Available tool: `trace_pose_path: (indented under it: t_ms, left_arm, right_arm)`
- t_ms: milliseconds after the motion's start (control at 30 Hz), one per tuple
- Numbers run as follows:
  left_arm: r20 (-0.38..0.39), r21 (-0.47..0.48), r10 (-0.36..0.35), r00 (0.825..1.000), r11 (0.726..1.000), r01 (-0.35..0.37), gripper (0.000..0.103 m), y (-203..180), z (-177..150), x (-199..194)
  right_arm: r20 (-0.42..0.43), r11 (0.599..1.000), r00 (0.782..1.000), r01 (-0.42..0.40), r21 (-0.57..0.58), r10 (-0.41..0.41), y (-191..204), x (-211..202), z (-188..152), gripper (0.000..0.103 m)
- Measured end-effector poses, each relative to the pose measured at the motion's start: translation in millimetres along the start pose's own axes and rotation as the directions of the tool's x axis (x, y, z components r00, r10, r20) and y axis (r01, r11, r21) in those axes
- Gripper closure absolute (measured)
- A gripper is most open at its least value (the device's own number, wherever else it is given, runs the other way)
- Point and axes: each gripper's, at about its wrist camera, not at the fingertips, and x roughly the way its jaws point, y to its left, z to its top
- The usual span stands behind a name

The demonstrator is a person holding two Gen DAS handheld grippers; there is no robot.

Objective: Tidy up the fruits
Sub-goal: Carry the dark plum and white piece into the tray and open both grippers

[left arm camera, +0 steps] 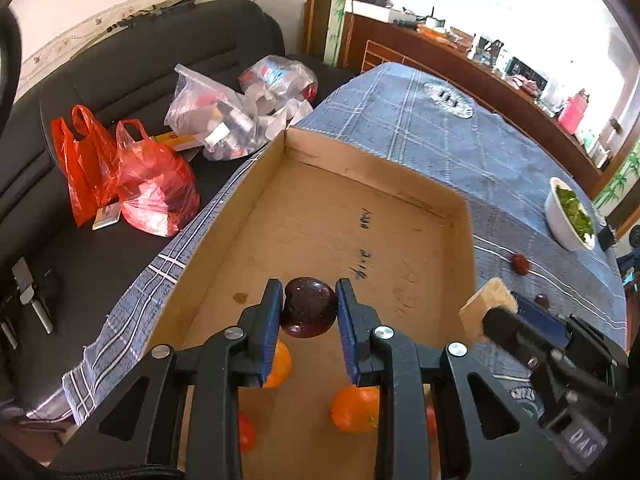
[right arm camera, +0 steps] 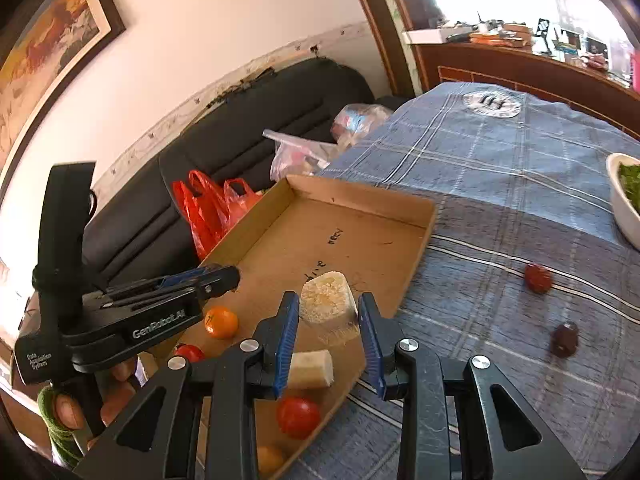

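2 grippers: left gripper (left arm camera: 308, 308) jaws clamp a dark plum (left arm camera: 309, 307); right gripper (right arm camera: 329, 314) jaws clamp an upright banana chunk (right arm camera: 327, 300).

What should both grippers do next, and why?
Probably lower both a little and let go. The left gripper clamps a dark plum over the cardboard tray, and the right gripper holds a pale chunk above the same tray, where oranges and tomatoes already lie.
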Motion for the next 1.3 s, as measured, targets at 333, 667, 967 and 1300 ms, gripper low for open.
trace_pose_path:
  t_ms: [333, 667, 967, 1300]
  left_arm:
    - [-0.078, 0.019, 0.047, 0.996, 0.999, -0.046, 0.078, -1.7, 2.3, 30.6]
    - [-0.149, 0.042, 0.071, 0.986, 0.997, -0.065, 0.075, -6.3, -0.2, 44.7]
    - [-0.12, 0.012, 0.055, 0.991, 0.998, -0.054, 0.06, -2.3, -2.2, 27.3]
    - [-0.029, 0.025, 0.072, 0.997, 0.997, -0.072, 0.057, -12.7, -15.3, -12.9]
  right_arm:
    - [-0.099, 0.999, 0.995, -0.011, -0.031, 0.008, 6.5, 53.8, -3.5, 0.073]
    - [-0.137, 0.999, 0.991, 0.002, -0.037, -0.007, 4.6, 70.8, -5.6, 0.069]
    - [-0.12, 0.999, 0.992, -0.029, -0.016, 0.026, 1.8, 58.7, -4.4, 0.067]
    - [-0.04, 1.0, 0.999, -0.025, 0.009, 0.025, -3.0, 6.0, -8.3, 0.061]
